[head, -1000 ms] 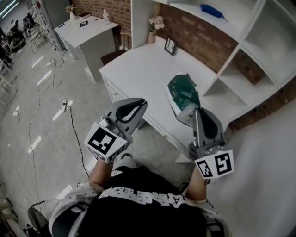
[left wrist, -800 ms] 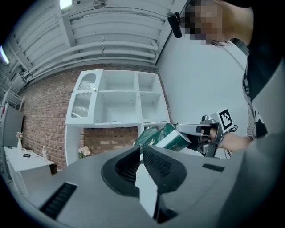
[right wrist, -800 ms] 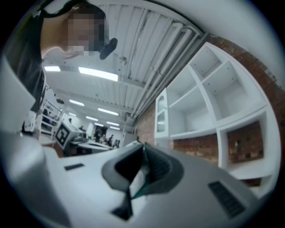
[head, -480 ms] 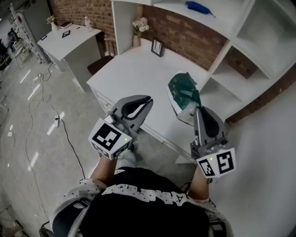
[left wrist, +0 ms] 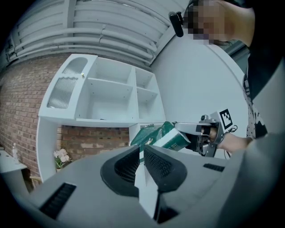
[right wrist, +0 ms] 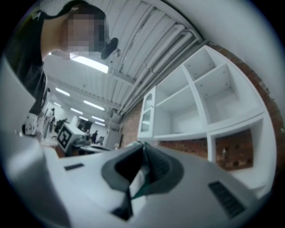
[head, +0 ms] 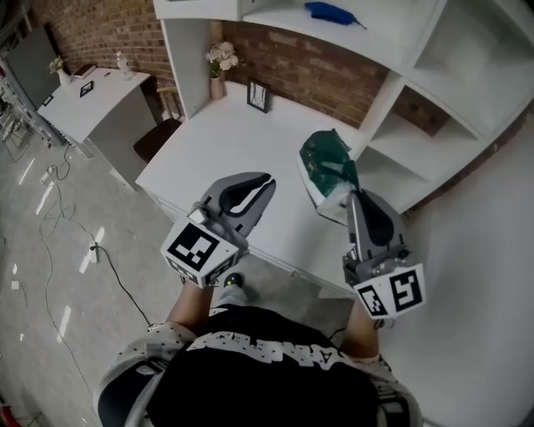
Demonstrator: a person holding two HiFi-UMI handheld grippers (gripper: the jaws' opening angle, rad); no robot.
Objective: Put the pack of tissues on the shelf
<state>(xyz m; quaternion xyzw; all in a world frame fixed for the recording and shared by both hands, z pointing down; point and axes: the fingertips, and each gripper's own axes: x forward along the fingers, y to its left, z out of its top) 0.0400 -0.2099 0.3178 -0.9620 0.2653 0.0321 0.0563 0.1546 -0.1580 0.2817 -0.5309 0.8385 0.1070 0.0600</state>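
Note:
The pack of tissues (head: 327,163), green with a white end, hangs above the white desk (head: 242,142), and my right gripper (head: 355,197) is shut on its near end. In the right gripper view a strip of the pack (right wrist: 139,185) shows between the jaws of the right gripper (right wrist: 143,151). The white shelf unit (head: 417,125) stands just beyond, its cubbies empty. My left gripper (head: 260,185) hovers over the desk's near edge, left of the pack. Its jaws have just been opening; in the left gripper view the left gripper (left wrist: 142,153) shows a narrow slit with nothing in it, and the pack (left wrist: 162,136) beyond.
A framed picture (head: 259,95) and a vase of flowers (head: 219,62) stand at the back of the desk by the brick wall. A blue thing (head: 329,12) lies on an upper shelf. A second white table (head: 83,96) and floor cables (head: 50,250) are at left.
Both grippers have moved toward the desk and shelf unit; the left one now hangs over the desk's edge instead of the floor. The right gripper still holds the pack.

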